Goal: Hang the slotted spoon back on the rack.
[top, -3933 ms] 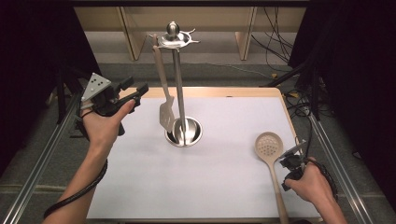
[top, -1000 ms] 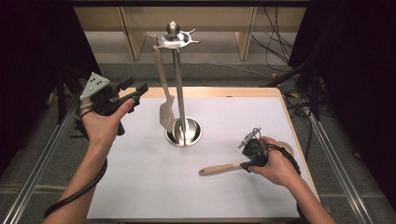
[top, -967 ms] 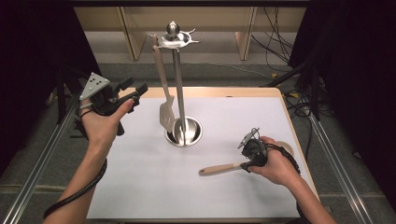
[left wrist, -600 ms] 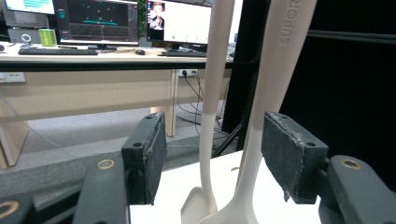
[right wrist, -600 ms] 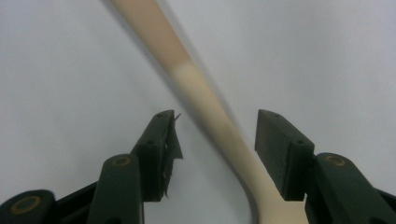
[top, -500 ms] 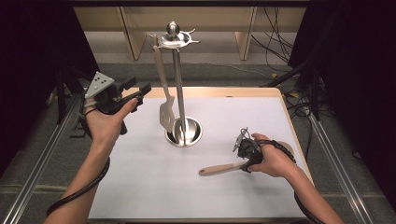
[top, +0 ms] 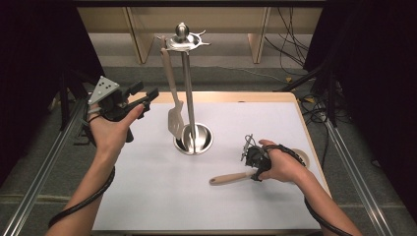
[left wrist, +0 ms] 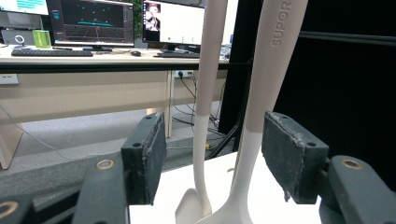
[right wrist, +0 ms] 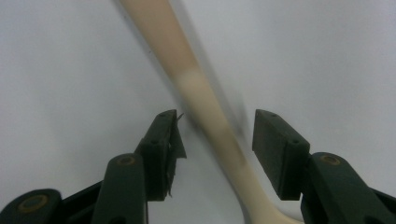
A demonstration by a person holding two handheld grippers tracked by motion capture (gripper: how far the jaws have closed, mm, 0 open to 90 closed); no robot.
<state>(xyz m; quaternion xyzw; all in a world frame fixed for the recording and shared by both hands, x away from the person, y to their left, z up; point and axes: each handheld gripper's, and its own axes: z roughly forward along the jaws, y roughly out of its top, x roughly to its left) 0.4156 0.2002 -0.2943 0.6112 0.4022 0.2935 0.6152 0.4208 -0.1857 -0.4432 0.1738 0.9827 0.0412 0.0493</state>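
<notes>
The slotted spoon (top: 236, 177) lies flat on the white surface (top: 147, 196), at 5 o'clock from the utensil stand (top: 189, 88). The right hand-held gripper (top: 252, 162) straddles its handle, jaws wide, likely about to grip. The left hand-held gripper (top: 142, 96), jaws wide and empty, hovers at 9 o'clock by the hanging spatula (top: 173, 105).

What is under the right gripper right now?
The skimmer's beige handle lies on the white table between the open right gripper jaws. The hand covers most of its head.
</notes>
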